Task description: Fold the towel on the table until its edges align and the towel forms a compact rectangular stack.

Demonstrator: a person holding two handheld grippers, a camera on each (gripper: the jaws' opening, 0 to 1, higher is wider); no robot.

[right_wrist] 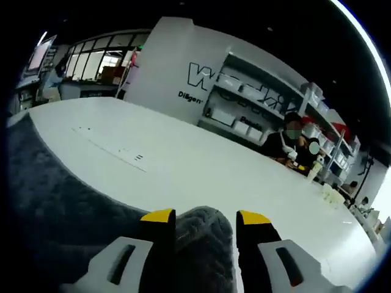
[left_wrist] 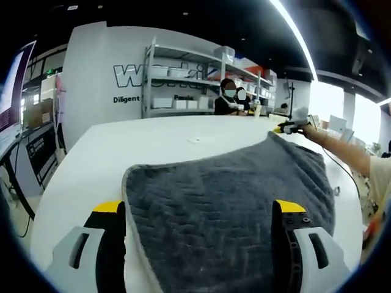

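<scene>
A dark grey towel (left_wrist: 232,201) with a pale edge lies spread on the white table (left_wrist: 153,140). My left gripper (left_wrist: 198,207) is open, its yellow-tipped jaws wide apart over the towel's near end, with the cloth lying between them. At the towel's far right corner a person's arm holds my right gripper (left_wrist: 291,127). In the right gripper view, the right gripper (right_wrist: 206,216) is shut on a bunched fold of the towel (right_wrist: 204,235). More of the cloth trails off to the left there.
Bare white table (right_wrist: 183,159) stretches beyond the towel. At its far side sit people (left_wrist: 229,97) in front of shelving (left_wrist: 183,79). Small bottles (right_wrist: 314,171) stand at the table's far right. A cable (left_wrist: 342,168) runs along the right edge.
</scene>
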